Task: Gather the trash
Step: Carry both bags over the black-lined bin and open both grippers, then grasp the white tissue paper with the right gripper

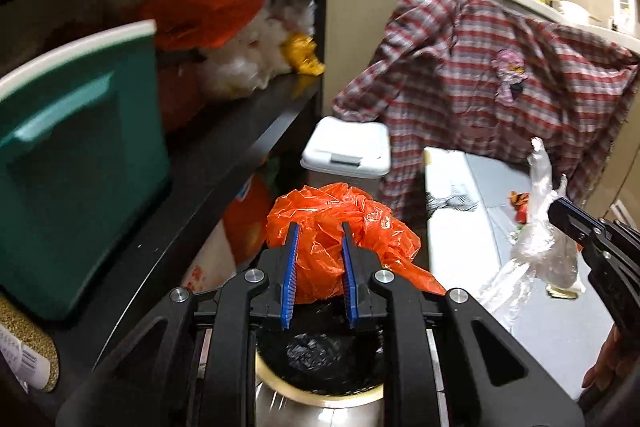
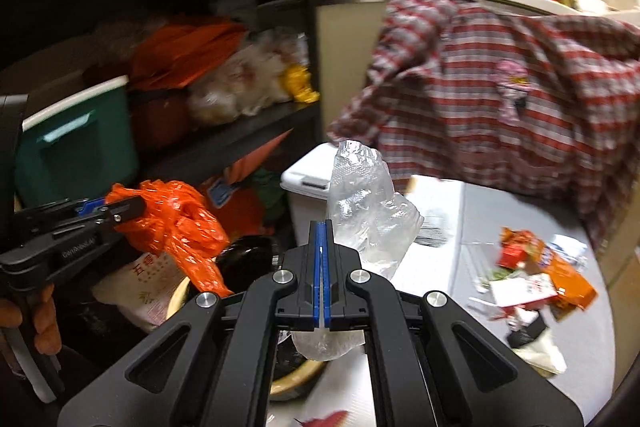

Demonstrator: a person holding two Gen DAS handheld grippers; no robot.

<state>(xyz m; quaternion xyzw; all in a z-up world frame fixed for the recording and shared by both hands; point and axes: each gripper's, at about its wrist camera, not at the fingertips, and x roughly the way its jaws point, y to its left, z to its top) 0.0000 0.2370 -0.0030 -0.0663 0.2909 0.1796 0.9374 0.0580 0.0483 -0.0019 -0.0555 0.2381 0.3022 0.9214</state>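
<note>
My left gripper is shut on a crumpled orange plastic bag and holds it above a round bin lined with black plastic. The orange bag also shows in the right wrist view, with the left gripper at its left. My right gripper is shut on a clear plastic bag, held up over the grey floor mat. The clear bag also shows in the left wrist view, with the right gripper on it. The bin's rim shows below the orange bag.
Loose wrappers and packets lie on the grey mat at right. A black shelf holds a green box and bags. A white lidded box and a plaid shirt stand behind.
</note>
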